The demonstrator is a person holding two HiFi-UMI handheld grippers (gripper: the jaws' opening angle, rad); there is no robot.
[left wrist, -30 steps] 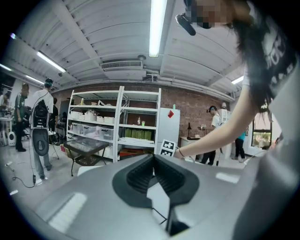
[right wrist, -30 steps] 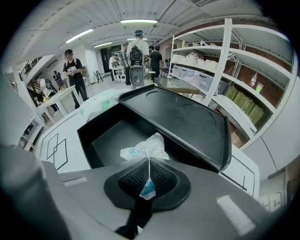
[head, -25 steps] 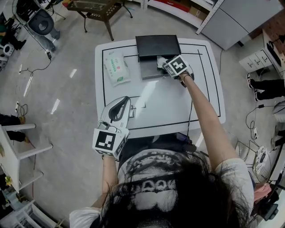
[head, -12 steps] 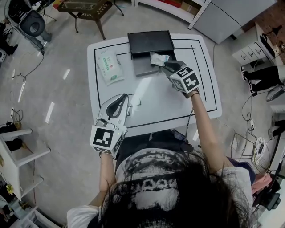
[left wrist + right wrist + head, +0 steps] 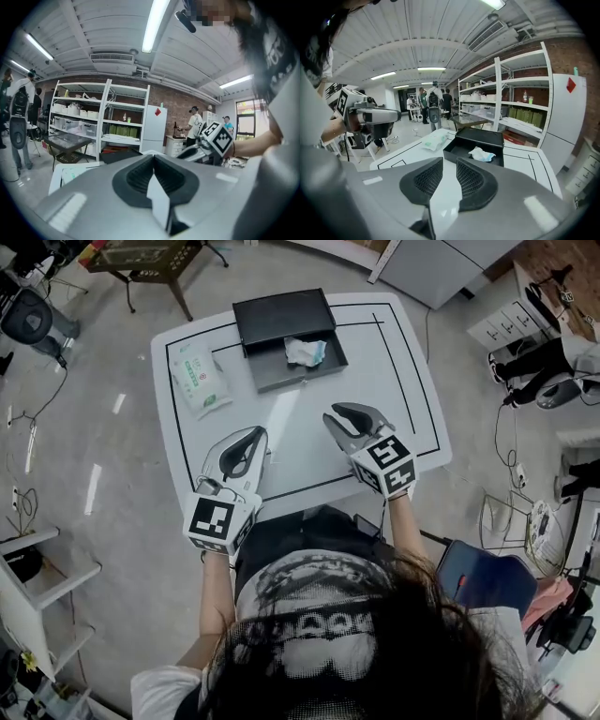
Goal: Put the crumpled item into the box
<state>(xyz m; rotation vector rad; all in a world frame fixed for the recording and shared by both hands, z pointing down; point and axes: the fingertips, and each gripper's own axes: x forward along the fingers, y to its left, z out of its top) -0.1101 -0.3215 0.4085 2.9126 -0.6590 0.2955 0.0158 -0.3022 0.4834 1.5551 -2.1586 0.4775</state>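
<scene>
The crumpled item (image 5: 306, 352), a white and pale blue wad, lies inside the dark box (image 5: 274, 376) at the table's far side. The box lid stands open behind it. From the right gripper view the wad (image 5: 482, 154) rests in the box (image 5: 461, 151) ahead. My right gripper (image 5: 336, 413) hovers over the near right of the table, well short of the box; its jaws (image 5: 449, 161) stand a narrow gap apart with nothing between them. My left gripper (image 5: 253, 433) sits at the near left, jaws shut and empty (image 5: 153, 157).
A pack of wet wipes (image 5: 200, 379) lies left of the box. The white table (image 5: 412, 381) carries a black outline, and its near edge runs just under both grippers. Shelves, a chair and several people stand around the room.
My right gripper has drawn back from the box toward the near edge, leaving the crumpled item inside the box. The left gripper has stayed where it was.
</scene>
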